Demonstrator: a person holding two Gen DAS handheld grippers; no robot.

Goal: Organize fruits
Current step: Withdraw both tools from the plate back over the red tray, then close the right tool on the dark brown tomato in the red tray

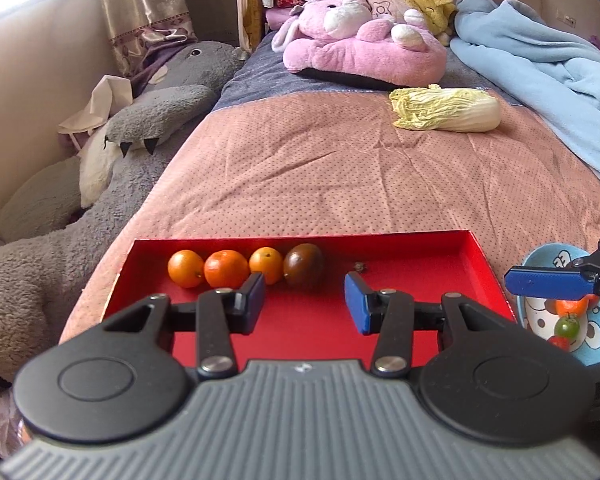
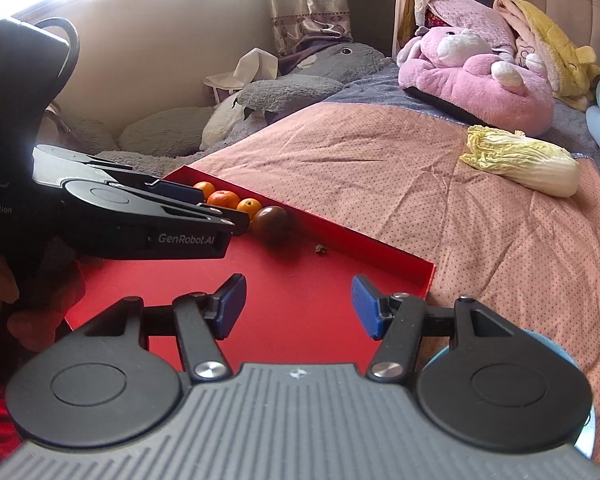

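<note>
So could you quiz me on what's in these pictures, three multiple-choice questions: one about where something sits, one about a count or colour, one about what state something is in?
1. Where does the cabbage lie?
A. in the red tray
B. on the pink bedspread beyond the tray
C. in the blue bowl

2. How many orange fruits stand in the row in the red tray?
A. one
B. three
C. six

3. What state is the left gripper in?
A. open, holding nothing
B. shut on an orange
C. shut on the cabbage

Answers: 1 B, it rests on the pink bedspread well past the tray's far wall. 2 B, three orange ones sit side by side next to one dark fruit. 3 A, its blue pads stand wide apart with only tray floor between them.
</note>
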